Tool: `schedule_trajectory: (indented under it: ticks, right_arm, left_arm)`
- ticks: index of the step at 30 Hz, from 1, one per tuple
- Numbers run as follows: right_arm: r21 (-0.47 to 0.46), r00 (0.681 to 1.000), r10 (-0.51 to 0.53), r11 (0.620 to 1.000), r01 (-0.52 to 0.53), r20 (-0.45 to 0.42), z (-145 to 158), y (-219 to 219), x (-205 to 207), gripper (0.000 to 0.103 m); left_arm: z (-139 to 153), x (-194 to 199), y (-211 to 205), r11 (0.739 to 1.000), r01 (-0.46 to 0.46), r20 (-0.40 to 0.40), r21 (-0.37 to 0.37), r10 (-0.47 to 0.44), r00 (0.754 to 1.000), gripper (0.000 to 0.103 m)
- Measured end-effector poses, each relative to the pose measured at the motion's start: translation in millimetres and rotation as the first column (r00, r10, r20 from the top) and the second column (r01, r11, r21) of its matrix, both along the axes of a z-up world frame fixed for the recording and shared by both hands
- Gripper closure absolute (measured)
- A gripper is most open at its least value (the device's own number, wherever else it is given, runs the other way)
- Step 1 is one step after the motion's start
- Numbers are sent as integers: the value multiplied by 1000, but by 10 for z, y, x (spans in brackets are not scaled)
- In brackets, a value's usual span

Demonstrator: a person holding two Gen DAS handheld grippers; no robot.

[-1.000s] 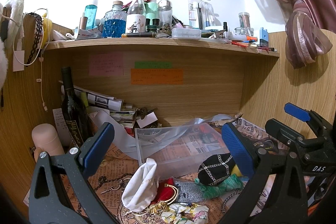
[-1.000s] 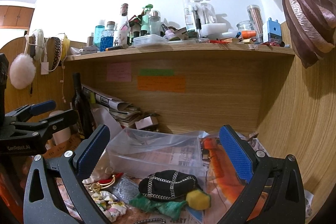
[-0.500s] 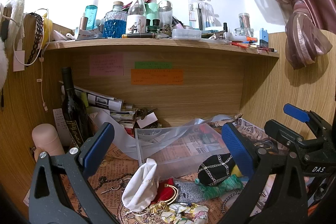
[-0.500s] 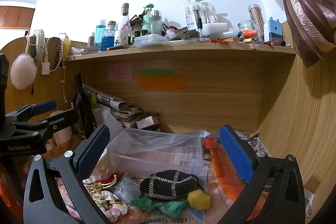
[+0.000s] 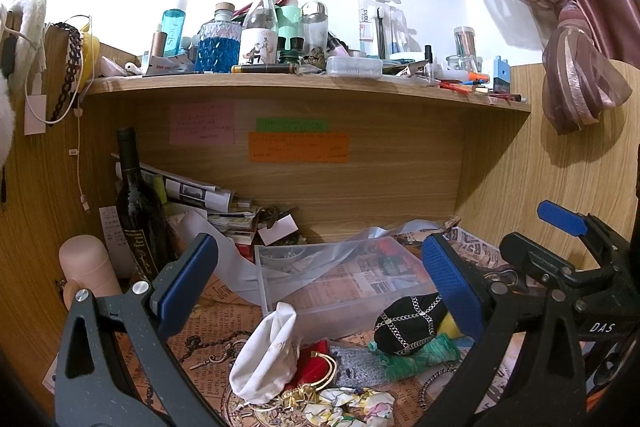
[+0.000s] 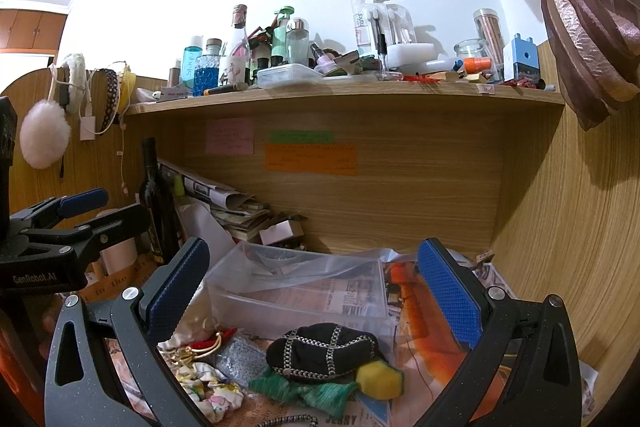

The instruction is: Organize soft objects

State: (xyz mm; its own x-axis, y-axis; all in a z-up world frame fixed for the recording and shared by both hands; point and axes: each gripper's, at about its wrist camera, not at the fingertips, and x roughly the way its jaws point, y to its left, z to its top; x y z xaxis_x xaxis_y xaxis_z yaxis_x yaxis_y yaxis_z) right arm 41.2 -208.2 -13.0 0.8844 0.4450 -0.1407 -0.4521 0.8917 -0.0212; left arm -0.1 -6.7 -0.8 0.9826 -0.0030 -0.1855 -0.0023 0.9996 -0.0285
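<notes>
Both grippers hang spread and empty over the cluttered desk: our left gripper (image 5: pixel 320 275) frames the clear plastic bin (image 5: pixel 340 283), and our right gripper (image 6: pixel 312 283) is just as wide, with nothing between its pads. We judge that we are at the start of a pick, since the bin holds no soft thing that we can see.

The soft things lie in a heap on the newspaper just in front of the bin: a white cloth pouch (image 5: pixel 266 355), a black pouch with silver chain trim (image 6: pixel 324 351), a green scrunchie (image 6: pixel 308 391), a yellow sponge-like lump (image 6: pixel 380 381), a grey knitted piece (image 6: pixel 240 359) and a floral scrunchie (image 6: pixel 212 393). Gold bangles (image 5: pixel 320 367) lie tangled among them.

For the next move, the black pouch sits nearest under our right gripper. We would lower over it, close on its raised middle and lift it clear of the scrunchie it rests on, then carry it forward into the bin
</notes>
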Motion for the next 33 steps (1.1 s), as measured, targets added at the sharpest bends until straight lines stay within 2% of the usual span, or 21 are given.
schedule_trajectory:
  ticks: [10,14,18,24,33]
  right_arm:
    - [0,1000,1,1000,-1,-14,-34,6,28,0]
    - [-4,999,-7,1000,7,-41,-87,-21,109,0]
    - [-19,993,-24,1000,22,-113,-221,-78,261,0]
    - [-68,968,-83,995,68,-238,-536,-251,504,0]
    - [-163,899,-176,979,119,-401,-973,-510,804,1]
  left_arm:
    - [-18,10,-2,1000,0,-10,2,1,1000,0]
    - [-120,99,36,1000,18,-62,-5,-19,998,0]
    - [-293,217,122,1000,1,-134,-4,-2,991,0]
    - [-603,396,324,999,-43,-253,-4,40,967,0]
    - [-1054,746,598,997,-63,-423,-46,37,905,0]
